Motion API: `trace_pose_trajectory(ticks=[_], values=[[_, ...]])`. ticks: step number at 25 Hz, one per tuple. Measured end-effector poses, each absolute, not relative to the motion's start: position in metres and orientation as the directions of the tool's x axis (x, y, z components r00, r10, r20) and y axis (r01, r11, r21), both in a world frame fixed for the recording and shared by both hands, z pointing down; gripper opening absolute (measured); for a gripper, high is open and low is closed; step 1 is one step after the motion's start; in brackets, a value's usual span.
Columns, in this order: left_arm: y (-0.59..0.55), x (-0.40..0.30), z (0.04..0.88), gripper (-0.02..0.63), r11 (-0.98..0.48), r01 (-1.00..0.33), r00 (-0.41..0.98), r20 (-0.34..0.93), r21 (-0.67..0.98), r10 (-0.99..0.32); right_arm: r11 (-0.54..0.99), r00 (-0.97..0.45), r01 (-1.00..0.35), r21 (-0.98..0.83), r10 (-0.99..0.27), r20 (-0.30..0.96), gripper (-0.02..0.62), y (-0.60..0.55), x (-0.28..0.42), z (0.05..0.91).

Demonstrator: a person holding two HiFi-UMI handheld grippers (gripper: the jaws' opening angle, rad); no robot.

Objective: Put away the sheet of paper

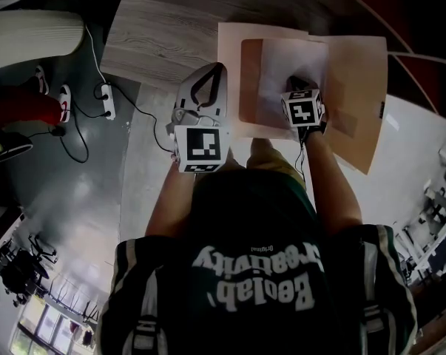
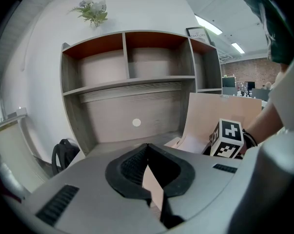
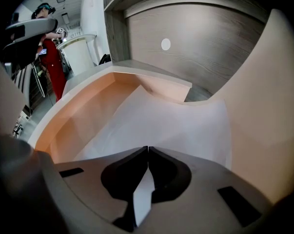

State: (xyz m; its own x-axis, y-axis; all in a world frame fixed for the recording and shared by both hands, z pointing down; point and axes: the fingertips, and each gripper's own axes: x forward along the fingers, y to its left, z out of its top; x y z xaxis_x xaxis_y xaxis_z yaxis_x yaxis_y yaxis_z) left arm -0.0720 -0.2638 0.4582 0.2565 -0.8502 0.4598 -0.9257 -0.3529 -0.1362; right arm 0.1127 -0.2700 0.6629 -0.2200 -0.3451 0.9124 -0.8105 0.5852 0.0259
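Observation:
An open tan folder (image 1: 356, 72) lies on the wooden desk (image 1: 163, 35), and a white sheet of paper (image 1: 289, 58) rests inside it. My right gripper (image 1: 296, 81) points steeply down over the sheet. In the right gripper view its jaws (image 3: 147, 150) are shut on the near edge of the paper (image 3: 176, 121), with the folder's tan cover (image 3: 88, 111) to the left. My left gripper (image 1: 220, 68) is at the folder's left edge. In the left gripper view its jaws (image 2: 147, 147) are shut on a tan flap of the folder (image 2: 154, 184).
A wooden shelf unit (image 2: 132, 77) with open compartments stands at the back of the desk. A black bag (image 2: 64, 155) sits to its left. A power strip (image 1: 108, 100) and cables lie on the grey floor. A person in red (image 3: 51, 62) stands further off.

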Motion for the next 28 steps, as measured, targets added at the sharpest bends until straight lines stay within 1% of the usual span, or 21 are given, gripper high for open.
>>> trace_pose_trajectory(ticks=[8, 22, 28], values=[[-0.26, -0.079, 0.46, 0.018, -0.343, -0.929, 0.243, 0.465, -0.142, -0.851, 0.581, -0.243, -0.814, 0.0, -0.34, 0.909, 0.035, -0.271, 0.099, 0.664], [-0.254, -0.103, 0.467, 0.018, -0.296, -0.946, 0.2, 0.478, -0.134, -0.855, 0.645, -0.33, -0.763, -0.044, -0.331, 0.884, 0.035, -0.279, 0.045, 0.663], [-0.253, -0.113, 0.469, 0.018, -0.277, -0.952, 0.185, 0.481, -0.128, -0.857, 0.661, -0.347, -0.748, -0.056, -0.317, 0.883, 0.035, -0.277, 0.029, 0.663]])
